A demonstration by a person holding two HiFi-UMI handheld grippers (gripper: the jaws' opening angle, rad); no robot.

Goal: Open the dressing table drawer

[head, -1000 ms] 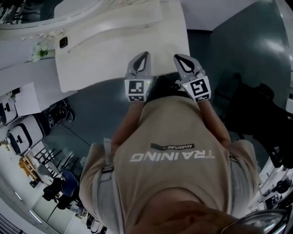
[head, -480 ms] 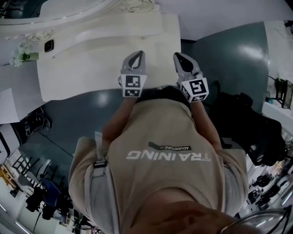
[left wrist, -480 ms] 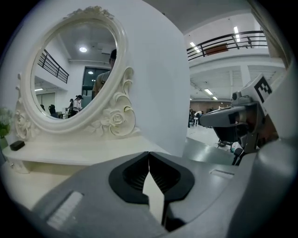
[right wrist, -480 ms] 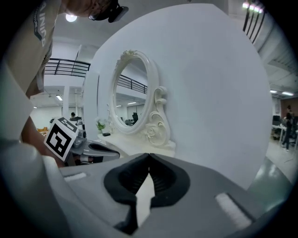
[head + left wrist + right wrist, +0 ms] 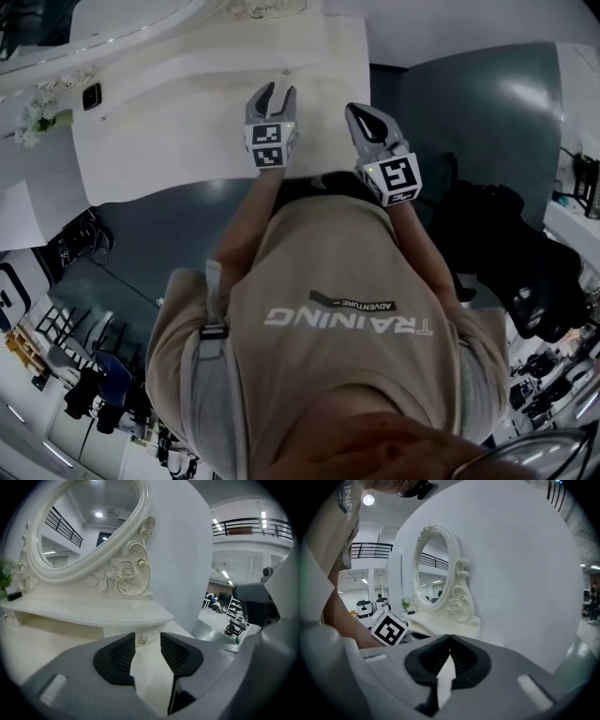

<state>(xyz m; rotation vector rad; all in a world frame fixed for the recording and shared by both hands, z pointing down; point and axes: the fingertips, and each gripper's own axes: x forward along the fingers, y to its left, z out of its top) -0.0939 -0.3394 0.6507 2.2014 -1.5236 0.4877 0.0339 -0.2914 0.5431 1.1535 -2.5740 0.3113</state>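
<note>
— Head view first. What have you got?

— I'm looking steeply down past my shirt (image 5: 347, 309). The white table (image 5: 169, 141) runs across the top of the frame. My left gripper (image 5: 272, 97) reaches over the tabletop with its jaws apart. My right gripper (image 5: 370, 120) hangs over the table's right end, apart from the left one. A plant (image 5: 37, 117) stands at the table's far left.

— And the left gripper view?

— Its jaws are opening, and there's a clear gap between the pads. The drawer (image 5: 119, 632) sits under the curved shelf (image 5: 93, 613), below the oval mirror (image 5: 84, 522). It looks shut to me, with its front flush under the shelf. Its small knob (image 5: 142, 638) shows right in the gap between the jaw tips. The pads aren't pressing on it, and I can't tell whether the tips have reached round it.

— So nothing is gripped there?

— Nothing.

— Right gripper view?

— The jaws are together with the tips touching, and nothing is between them. The gripper points toward the table's right end, and the mirror stands upright beyond it. The left gripper's marker cube (image 5: 389, 629) shows at the left, just beside my forearm.
</note>
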